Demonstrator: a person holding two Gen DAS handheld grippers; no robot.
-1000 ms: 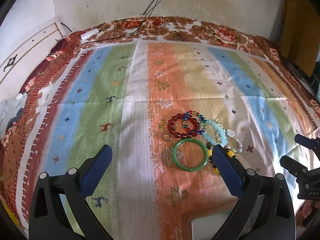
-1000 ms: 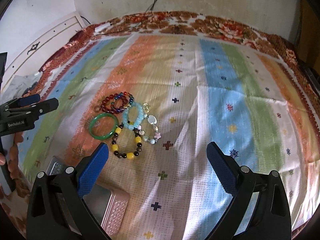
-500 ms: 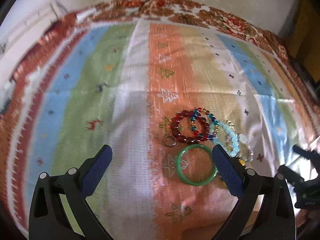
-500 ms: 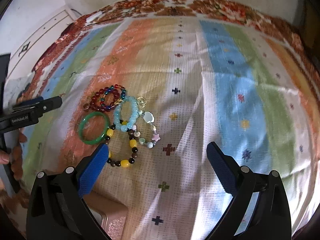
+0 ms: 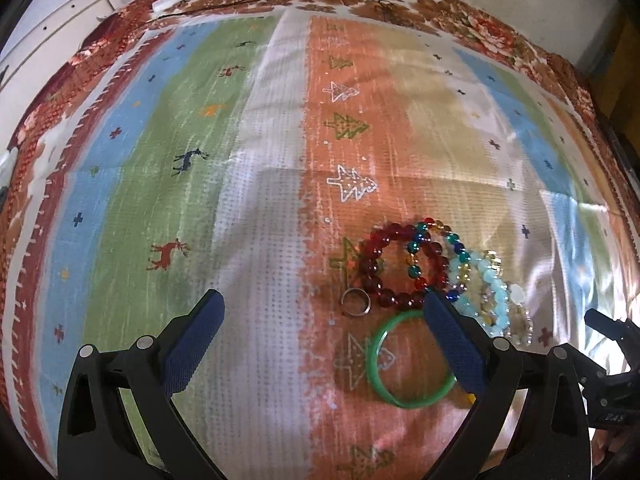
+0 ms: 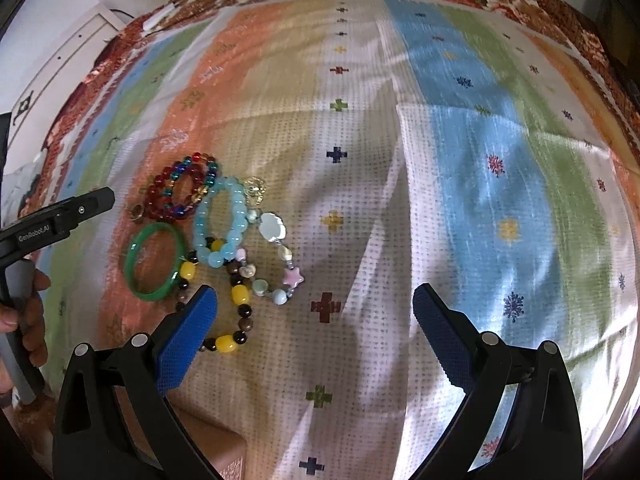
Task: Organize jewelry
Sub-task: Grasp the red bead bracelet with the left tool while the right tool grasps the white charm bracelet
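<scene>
A pile of jewelry lies on the striped cloth: a green bangle [image 5: 412,360] [image 6: 154,258], a dark red bead bracelet [image 5: 400,268] [image 6: 168,196], a multicolour bead bracelet [image 5: 438,248], a light blue bead bracelet [image 6: 220,224], a yellow-and-brown bead bracelet [image 6: 236,312], a shell charm bracelet [image 6: 276,256] and a small metal ring [image 5: 356,303]. My left gripper [image 5: 320,324] is open and empty, its right finger over the bangle's edge. My right gripper [image 6: 316,316] is open and empty, to the right of the pile.
A pinkish metal box [image 6: 216,448] sits at the near edge, partly hidden behind my right gripper's left finger. The striped cloth [image 5: 260,200] covers a floral bedspread. A white cabinet [image 5: 48,48] stands at the far left. A cable [image 5: 224,4] lies at the far edge.
Both grippers have moved forward and down toward the jewelry pile, which now looks larger and nearer. Both stay open. The jewelry has not moved.
</scene>
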